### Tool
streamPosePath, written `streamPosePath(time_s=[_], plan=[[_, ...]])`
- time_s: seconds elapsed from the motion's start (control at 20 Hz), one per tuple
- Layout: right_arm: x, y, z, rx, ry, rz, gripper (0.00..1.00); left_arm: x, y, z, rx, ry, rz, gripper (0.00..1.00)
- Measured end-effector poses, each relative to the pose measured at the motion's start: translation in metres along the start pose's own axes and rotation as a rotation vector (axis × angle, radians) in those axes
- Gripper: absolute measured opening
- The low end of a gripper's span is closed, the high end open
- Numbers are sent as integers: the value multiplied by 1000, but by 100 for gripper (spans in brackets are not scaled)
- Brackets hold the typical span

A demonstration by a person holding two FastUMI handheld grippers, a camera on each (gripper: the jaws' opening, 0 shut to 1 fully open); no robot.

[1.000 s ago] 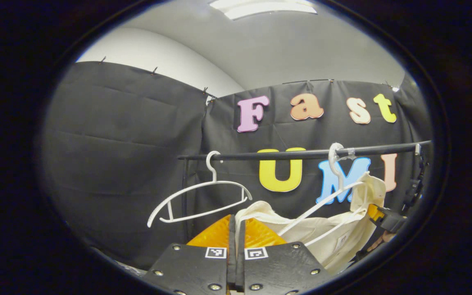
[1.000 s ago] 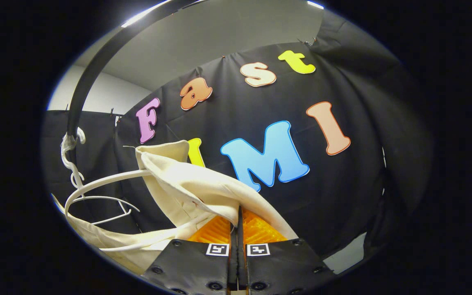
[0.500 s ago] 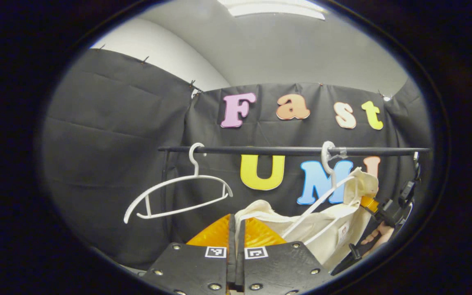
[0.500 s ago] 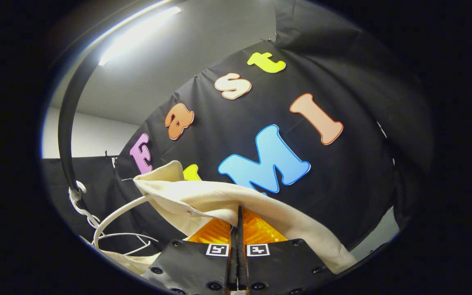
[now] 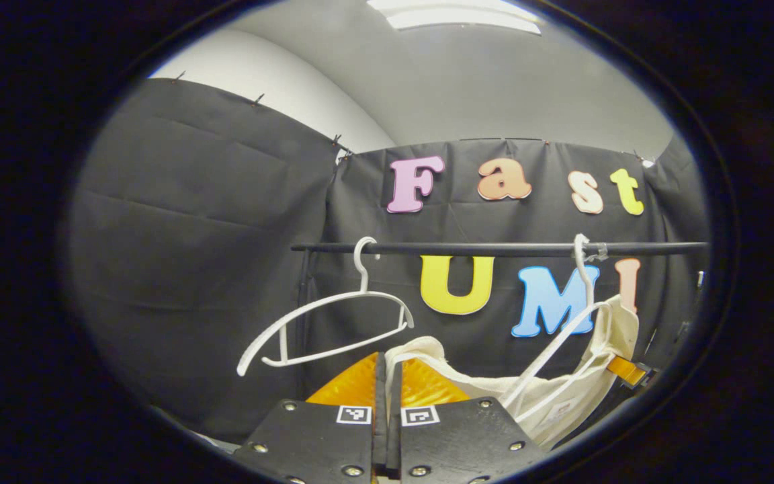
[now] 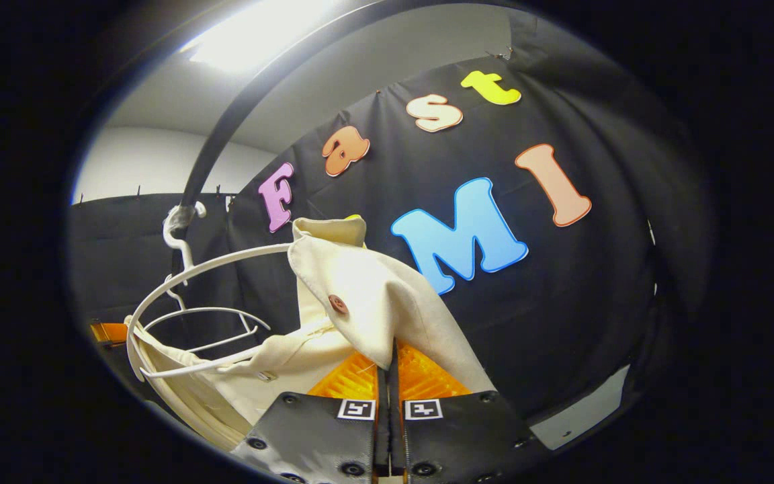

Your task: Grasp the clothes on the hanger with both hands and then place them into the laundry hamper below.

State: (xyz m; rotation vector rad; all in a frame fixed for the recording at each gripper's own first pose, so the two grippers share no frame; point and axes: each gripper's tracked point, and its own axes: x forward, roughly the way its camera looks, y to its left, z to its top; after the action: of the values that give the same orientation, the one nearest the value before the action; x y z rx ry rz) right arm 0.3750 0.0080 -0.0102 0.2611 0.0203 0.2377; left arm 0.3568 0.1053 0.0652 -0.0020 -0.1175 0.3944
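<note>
grasp: done, left tongs and right tongs each closed on shirt | shirt partly on hanger, rail above | left: free shirt, lower to hamper

both grippers look the same: flat black plates with silver screws, and a little square black-and-white marker on each half.

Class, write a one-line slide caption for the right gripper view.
Right tool shut on a cream shirt half off its white hanger under the black rail.
</note>
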Motion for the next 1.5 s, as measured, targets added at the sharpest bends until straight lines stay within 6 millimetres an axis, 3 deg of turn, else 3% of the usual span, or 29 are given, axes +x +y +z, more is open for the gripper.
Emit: streamPosePath(time_s=[0.1,0.3,0.65,0.7,0.85,0.95,1.15,1.2,1.25,1.35,1.4,1.5], plan=[[-13,3,1,-15,16,17,2,-4,8,4,-1,-2,-1,0],[-28,15,32,-35,-46,50,0,-10,8,21,8,-33,-11,1],[-32,4,67,55,-165,-32,2,-3,-19,30,27,-58,-86,1],[-25,0,65,91,-157,-47,0,-5,-23,31,16,-61,-101,2],[-11,-12,34,197,-51,-71,5,-12,-19,29,-14,-55,-124,1],[-6,-16,26,158,-28,-68,7,-16,-14,26,-30,-51,-137,1],[-7,1,9,68,37,-14,8,-8,-13,27,-11,-51,-128,2],[-6,2,7,37,37,-5,3,-6,-18,27,-22,-52,-139,0],[-6,3,6,15,39,1,11,-5,-18,25,-25,-46,-144,0],[-3,13,-1,25,67,36,11,-6,-17,20,-6,-32,-138,1],[-15,12,7,9,57,37,3,-8,-16,18,8,-30,-132,1],[-15,9,6,-62,43,35,1,-7,-11,19,22,-28,-127,0]])
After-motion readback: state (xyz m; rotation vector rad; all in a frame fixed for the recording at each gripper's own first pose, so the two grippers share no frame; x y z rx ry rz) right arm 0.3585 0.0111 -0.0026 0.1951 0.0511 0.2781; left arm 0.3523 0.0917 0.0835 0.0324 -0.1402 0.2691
